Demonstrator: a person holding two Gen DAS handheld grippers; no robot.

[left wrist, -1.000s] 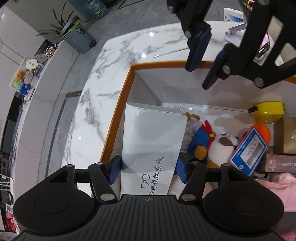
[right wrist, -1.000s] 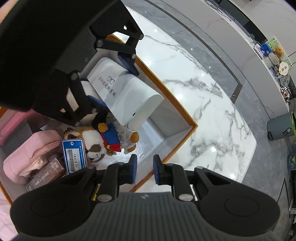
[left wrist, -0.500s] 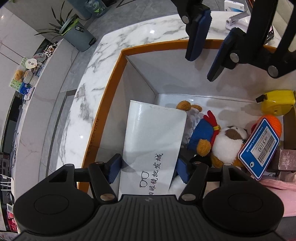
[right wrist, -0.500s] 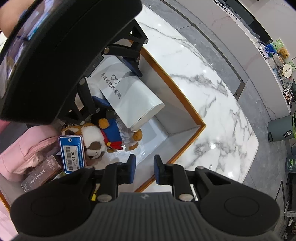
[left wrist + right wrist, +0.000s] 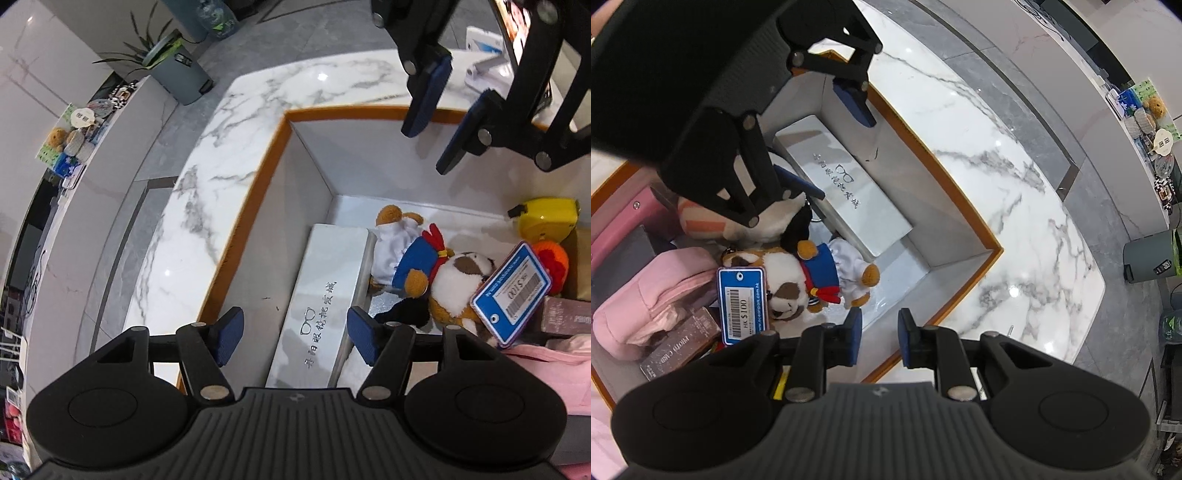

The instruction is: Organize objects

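A white glasses case [image 5: 325, 291] with a printed spectacles logo lies flat on the floor of the orange-rimmed box [image 5: 258, 162], along its left wall. It also shows in the right wrist view [image 5: 846, 188]. My left gripper [image 5: 295, 338] is open above the case's near end, its blue pads clear of it. It shows from the right wrist view [image 5: 838, 138] too. My right gripper [image 5: 877, 341] hangs over the box's far side with a narrow gap between its pads, holding nothing. It also shows in the left wrist view [image 5: 441, 122].
Beside the case lies a plush dog [image 5: 432, 273] in a blue top with a blue price tag [image 5: 511, 291]. A yellow tape measure [image 5: 548, 219], a pink pouch [image 5: 653, 291] and a brown card box [image 5: 681, 341] fill the rest. The box stands on a marble counter [image 5: 221, 177].
My left gripper lowered the glasses case into the box, opened and let it go. The case now lies flat on the box floor. My right gripper stayed above the box.
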